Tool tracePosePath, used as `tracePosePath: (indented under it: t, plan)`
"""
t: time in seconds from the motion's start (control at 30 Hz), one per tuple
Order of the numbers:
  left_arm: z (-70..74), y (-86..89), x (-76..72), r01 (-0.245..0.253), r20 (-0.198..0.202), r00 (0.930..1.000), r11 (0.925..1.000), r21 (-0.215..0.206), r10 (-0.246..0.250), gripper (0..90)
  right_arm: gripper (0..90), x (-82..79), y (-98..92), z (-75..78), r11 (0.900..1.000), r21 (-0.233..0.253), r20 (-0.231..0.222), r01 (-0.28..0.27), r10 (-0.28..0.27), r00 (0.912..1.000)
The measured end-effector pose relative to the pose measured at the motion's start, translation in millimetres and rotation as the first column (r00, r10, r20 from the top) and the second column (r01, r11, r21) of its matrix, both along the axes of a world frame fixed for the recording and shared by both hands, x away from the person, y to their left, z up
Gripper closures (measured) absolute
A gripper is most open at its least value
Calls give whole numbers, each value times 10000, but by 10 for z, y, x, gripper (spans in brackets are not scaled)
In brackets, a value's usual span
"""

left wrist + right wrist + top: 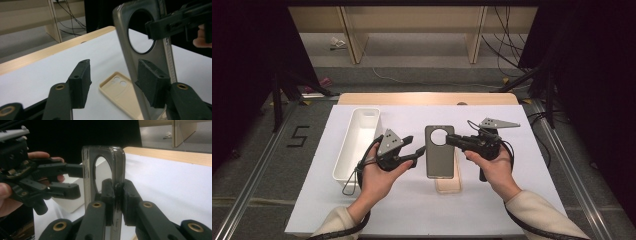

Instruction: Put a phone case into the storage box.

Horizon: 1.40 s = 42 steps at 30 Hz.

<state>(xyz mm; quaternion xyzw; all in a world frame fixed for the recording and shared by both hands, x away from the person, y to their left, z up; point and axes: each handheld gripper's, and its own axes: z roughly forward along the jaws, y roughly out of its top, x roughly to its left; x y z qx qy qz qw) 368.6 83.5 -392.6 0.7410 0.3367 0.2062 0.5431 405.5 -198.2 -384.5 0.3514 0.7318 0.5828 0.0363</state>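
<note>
Overhead, at a work station:
Desk: a white sheet (422, 210) covers the desk (427, 98), whose wooden edge shows at the far side.
Tray: a long white tray (357, 142) lies on the sheet at the left, just beside the person's left hand.
Grey case: a grey phone case (440, 152) with a large round camera opening is held up off the sheet between the two tools; the right gripper view shows it edge-on (117, 165), and the left gripper view shows its back (147, 62).
Cream case: a cream phone case (120, 91) lies flat on the sheet under the grey one, its near end peeking out below it in the high view (448, 186).
Right hand-held gripper: the right hand-held gripper (452, 141) pinches the grey case near the round opening, jaws pressed tight on its rim in the right gripper view (117, 195).
Left hand-held gripper: the left hand-held gripper (417, 151) stands beside the grey case's left edge with its jaws spread; in the left gripper view (117, 82) one jaw sits at the case's side and the other stands well apart, holding nothing.
</note>
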Motion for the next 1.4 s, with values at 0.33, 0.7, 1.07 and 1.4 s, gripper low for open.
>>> tracePosePath:
  t: [0.33, 0.7, 1.07, 1.4]
  plan:
    - [129, -108, 33, -81, 135, 9999, 9987, -498, 88, 586, 820, -20, 49, -24, 9999, -164, 26, 33, -32, 10000]
    - [121, -140, 95, -435, -157, 9990, 9961, -769, 424, 692, 820, -28, 93, -47, 9996, -269, 57, 1, 1, 10000]
    - [126, -109, 100, -623, -398, 9975, 9916, -1135, 582, 799, 820, -24, 100, -53, 9994, -343, 199, 59, -52, 9998]
    - [137, -76, 94, -858, -468, 9957, 9876, -1313, 803, 843, 814, -45, 148, -60, 9982, -599, 398, -19, 43, 9992]
